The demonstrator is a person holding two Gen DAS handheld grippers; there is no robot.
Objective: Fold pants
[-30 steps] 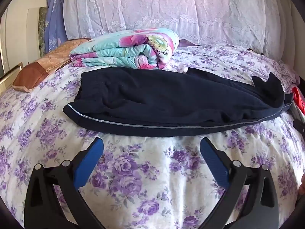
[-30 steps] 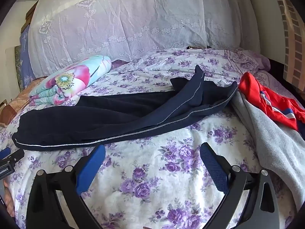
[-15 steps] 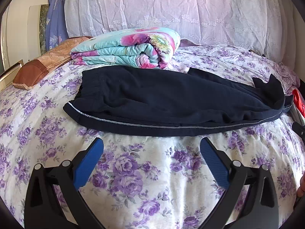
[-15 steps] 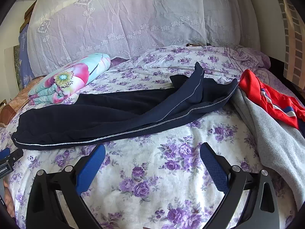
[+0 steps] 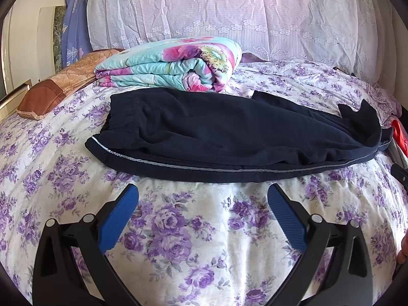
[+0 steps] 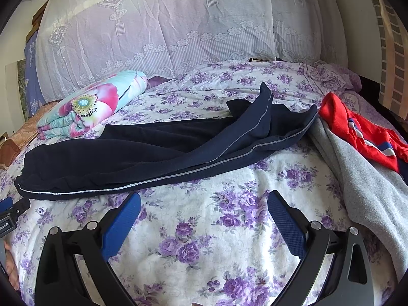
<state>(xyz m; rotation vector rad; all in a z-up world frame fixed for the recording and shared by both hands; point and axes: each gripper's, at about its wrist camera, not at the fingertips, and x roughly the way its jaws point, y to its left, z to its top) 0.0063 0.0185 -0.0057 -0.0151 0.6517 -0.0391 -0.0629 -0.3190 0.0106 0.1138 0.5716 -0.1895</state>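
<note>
Dark navy pants (image 5: 229, 137) with a thin grey side stripe lie folded lengthwise across the floral bedspread, waistband at the left, leg ends at the right. In the right wrist view the same pants (image 6: 153, 153) stretch from lower left to the cuffs (image 6: 267, 109), one of which is rumpled and sticks up. My left gripper (image 5: 202, 204) hovers open just in front of the pants' near edge, nothing between its blue pads. My right gripper (image 6: 204, 209) is also open and empty, short of the leg section.
A folded floral quilt (image 5: 173, 68) sits behind the waistband, a brown pillow (image 5: 58, 86) to its left. A grey garment (image 6: 357, 178) and a red one (image 6: 362, 132) lie right of the cuffs. A lace-covered headboard (image 5: 229, 20) backs the bed (image 5: 178, 242).
Both views have shifted slightly: the pants sit a little higher and farther in the frames than a second ago. The grippers stay open and the pants have not moved.
</note>
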